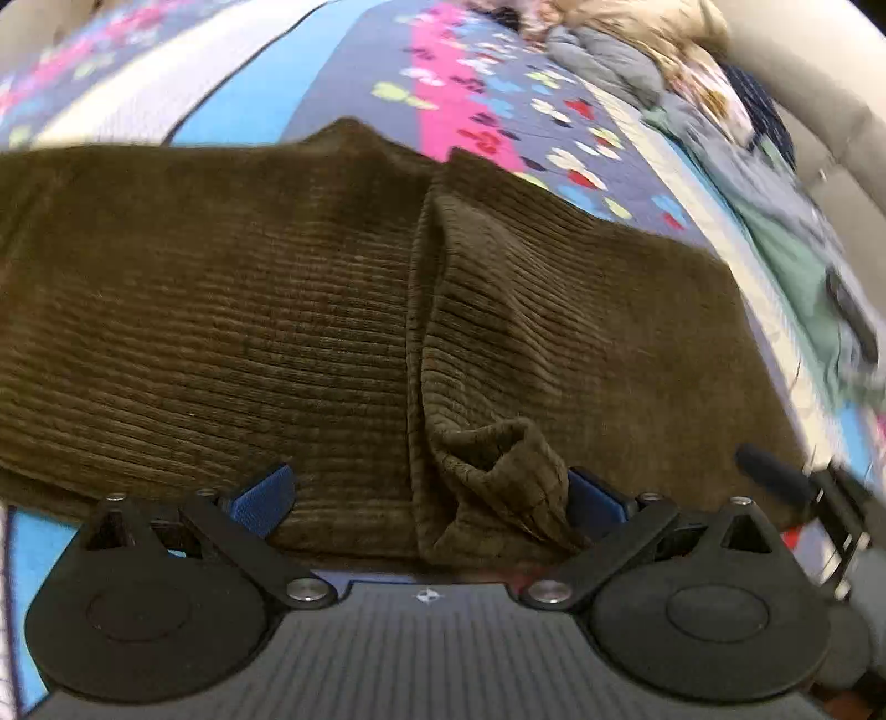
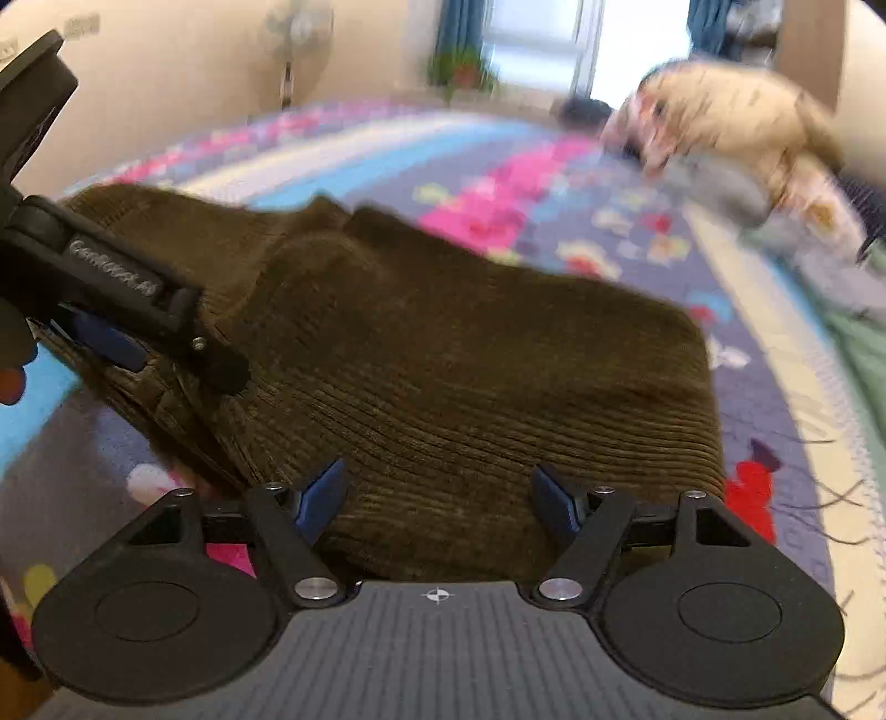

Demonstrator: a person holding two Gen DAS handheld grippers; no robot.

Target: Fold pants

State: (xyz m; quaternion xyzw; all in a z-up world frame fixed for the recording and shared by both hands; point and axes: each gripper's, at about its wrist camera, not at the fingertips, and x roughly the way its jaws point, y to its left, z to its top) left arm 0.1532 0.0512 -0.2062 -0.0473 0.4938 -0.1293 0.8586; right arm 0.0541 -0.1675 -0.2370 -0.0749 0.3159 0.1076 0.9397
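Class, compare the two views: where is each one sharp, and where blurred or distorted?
Left wrist: pants ribbing sharp, clothes pile at the right edge smeared, bedspread bowed by fisheye. Right wrist: softer overall, background and window blurred, window glaring.

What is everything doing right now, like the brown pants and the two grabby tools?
Brown corduroy pants: folded over, lying on the bedspread, a bunched edge at the near side.
Left tool: open, fingers apart at the pants' near edge with the bunched fold between them.
Right tool: open, fingers apart at the pants' near edge.
Flowered bedspread: spread flat under the pants.
Clothes pile: heaped, unfolded, at the bed's far side.
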